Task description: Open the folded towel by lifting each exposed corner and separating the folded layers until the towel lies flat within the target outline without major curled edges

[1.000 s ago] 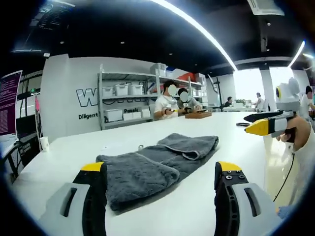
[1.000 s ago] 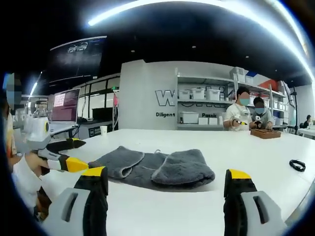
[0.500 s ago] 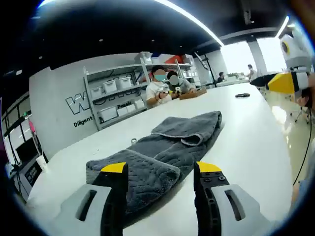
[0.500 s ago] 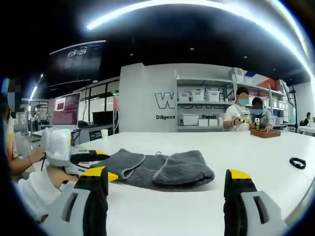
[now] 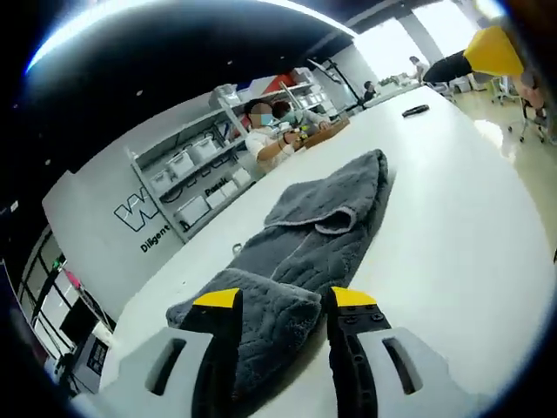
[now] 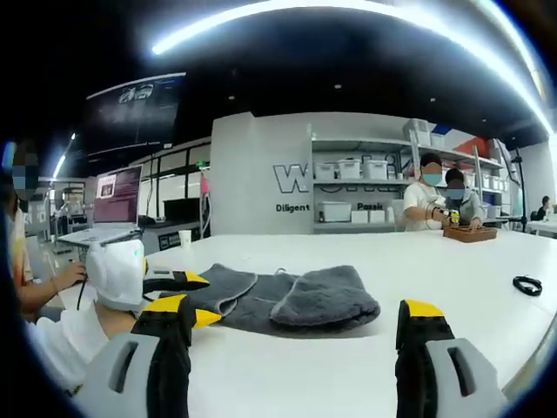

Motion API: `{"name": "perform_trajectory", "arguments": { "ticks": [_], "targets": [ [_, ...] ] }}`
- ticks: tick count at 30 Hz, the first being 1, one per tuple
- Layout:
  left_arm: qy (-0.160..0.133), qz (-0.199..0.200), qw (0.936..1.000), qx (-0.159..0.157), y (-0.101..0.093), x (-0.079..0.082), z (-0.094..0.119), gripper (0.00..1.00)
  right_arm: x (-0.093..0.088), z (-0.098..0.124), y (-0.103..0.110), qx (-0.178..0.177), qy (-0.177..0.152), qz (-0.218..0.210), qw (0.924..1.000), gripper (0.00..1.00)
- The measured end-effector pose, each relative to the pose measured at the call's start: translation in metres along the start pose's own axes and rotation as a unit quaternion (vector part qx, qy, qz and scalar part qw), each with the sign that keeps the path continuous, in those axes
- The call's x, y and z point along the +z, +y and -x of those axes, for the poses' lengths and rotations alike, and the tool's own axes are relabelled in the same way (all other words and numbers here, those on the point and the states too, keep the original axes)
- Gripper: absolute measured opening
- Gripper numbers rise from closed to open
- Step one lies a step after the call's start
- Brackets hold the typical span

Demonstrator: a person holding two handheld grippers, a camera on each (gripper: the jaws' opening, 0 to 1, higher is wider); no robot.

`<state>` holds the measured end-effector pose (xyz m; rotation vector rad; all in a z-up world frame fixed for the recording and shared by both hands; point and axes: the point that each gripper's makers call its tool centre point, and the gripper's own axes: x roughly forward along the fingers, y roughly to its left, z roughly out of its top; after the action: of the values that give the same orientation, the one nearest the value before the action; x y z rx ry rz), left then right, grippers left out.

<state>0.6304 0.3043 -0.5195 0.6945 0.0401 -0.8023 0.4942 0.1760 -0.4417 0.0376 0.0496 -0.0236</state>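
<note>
A grey towel point(image 5: 305, 231) lies folded on the white table point(image 5: 452, 200), with both ends doubled over onto its middle. My left gripper point(image 5: 285, 300) is low at the near folded end. Its jaws have narrowed and stand on either side of that thick fold, still open. In the right gripper view the towel point(image 6: 287, 296) lies ahead, and the left gripper point(image 6: 200, 296) sits at the towel's left end, held by a person's hand. My right gripper point(image 6: 296, 348) hovers open in front of the towel, nothing between its jaws. Its yellow tip point(image 5: 492, 52) shows at the upper right of the left gripper view.
A black band point(image 6: 526, 286) lies on the table at the far right. Two people sit at the far end with a wooden box point(image 6: 470, 235). Behind them stand shelves with bins point(image 6: 348, 187). A laptop point(image 6: 113, 196) and a cup point(image 6: 184, 236) are at the left.
The left gripper has dropped and moved in to the towel's near fold, and its jaws have narrowed around it. The right gripper has hardly moved.
</note>
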Motion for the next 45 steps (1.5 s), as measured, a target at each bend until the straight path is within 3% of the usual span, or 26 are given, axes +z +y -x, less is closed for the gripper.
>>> {"name": "perform_trajectory", "arguments": {
  "ticks": [4, 14, 16, 18, 19, 23, 24, 25, 27, 30, 33, 37, 45],
  "targets": [
    [0.011, -0.015, 0.9998, -0.003, -0.004, -0.002, -0.005, 0.35, -0.001, 0.000, 0.000, 0.000, 0.001, -0.002, 1.0000, 0.99],
    [0.029, -0.028, 0.9991, -0.012, -0.008, -0.008, -0.010, 0.16, 0.000, 0.000, 0.000, 0.000, -0.001, -0.002, 1.0000, 0.99],
    [0.038, -0.017, 0.9982, -0.043, -0.017, -0.013, -0.017, 0.14, 0.001, 0.000, -0.001, 0.000, -0.001, -0.005, 1.0000, 0.99],
    [0.036, -0.001, 0.9982, -0.047, -0.014, -0.012, -0.017, 0.09, 0.000, -0.002, 0.000, 0.002, 0.001, -0.003, 1.0000, 0.99],
    [0.033, 0.036, 0.9976, -0.051, -0.011, -0.010, -0.016, 0.08, 0.000, -0.002, 0.001, 0.002, 0.002, -0.003, 1.0000, 0.99],
    [0.002, 0.138, 0.9886, -0.060, 0.014, -0.003, -0.017, 0.06, -0.001, -0.003, 0.002, 0.003, 0.003, -0.003, 1.0000, 0.99],
    [-0.010, 0.199, 0.9775, -0.069, 0.019, 0.001, -0.013, 0.06, -0.002, -0.003, 0.001, 0.003, 0.005, -0.003, 1.0000, 0.99],
    [-0.018, 0.229, 0.9706, -0.073, 0.024, 0.003, -0.011, 0.06, -0.002, -0.003, 0.001, 0.003, 0.005, -0.003, 1.0000, 0.99],
    [-0.033, 0.259, 0.9635, -0.061, 0.043, 0.003, -0.009, 0.05, -0.002, -0.003, 0.002, 0.002, 0.005, -0.003, 1.0000, 0.99],
    [-0.039, 0.263, 0.9628, -0.046, 0.053, 0.002, -0.004, 0.05, -0.001, -0.003, 0.004, 0.003, 0.005, -0.001, 1.0000, 0.99],
    [-0.051, 0.281, 0.9574, -0.041, 0.065, 0.001, 0.007, 0.05, -0.001, -0.004, 0.005, 0.004, 0.005, 0.000, 1.0000, 0.99],
    [-0.050, 0.279, 0.9589, -0.003, 0.099, -0.012, 0.017, 0.05, -0.003, -0.004, 0.009, 0.005, 0.011, 0.003, 0.9999, 0.99],
    [-0.044, 0.252, 0.9653, 0.054, 0.131, -0.026, 0.041, 0.05, -0.001, -0.004, 0.012, 0.003, 0.012, 0.009, 0.9999, 0.98]
  ]
}}
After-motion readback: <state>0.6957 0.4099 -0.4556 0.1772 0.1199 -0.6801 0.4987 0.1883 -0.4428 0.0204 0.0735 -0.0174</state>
